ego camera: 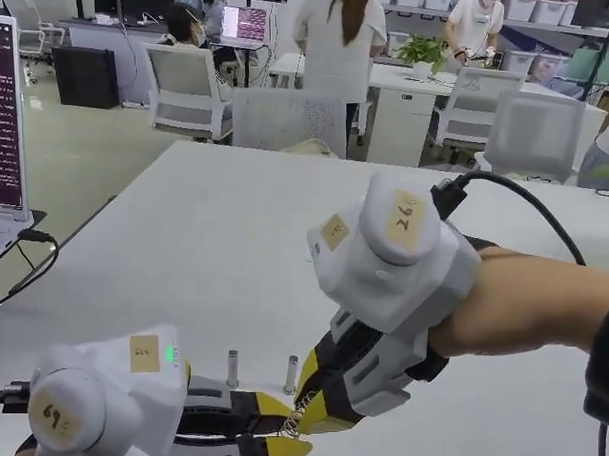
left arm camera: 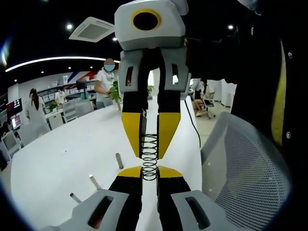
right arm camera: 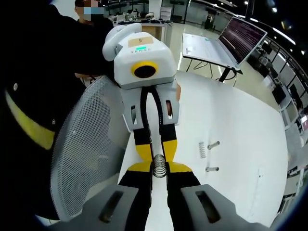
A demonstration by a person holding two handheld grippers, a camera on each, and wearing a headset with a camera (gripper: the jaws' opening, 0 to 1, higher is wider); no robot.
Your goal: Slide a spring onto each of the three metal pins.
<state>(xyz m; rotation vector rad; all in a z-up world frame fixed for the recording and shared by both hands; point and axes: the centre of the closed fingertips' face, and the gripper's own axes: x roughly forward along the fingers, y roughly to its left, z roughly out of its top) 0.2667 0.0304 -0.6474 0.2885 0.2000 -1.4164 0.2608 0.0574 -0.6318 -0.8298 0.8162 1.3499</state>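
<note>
Near the metal pins (ego camera: 232, 369), left gripper (left arm camera: 150, 172) and right gripper (right arm camera: 160, 168) both pinch one spring (left arm camera: 150, 154); best free one end, then align coaxially

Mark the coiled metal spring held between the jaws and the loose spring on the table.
Held coiled metal spring (left arm camera: 150, 154): left gripper view, middle coils.
Loose spring (right arm camera: 202, 149): right gripper view, mid-length.
</note>
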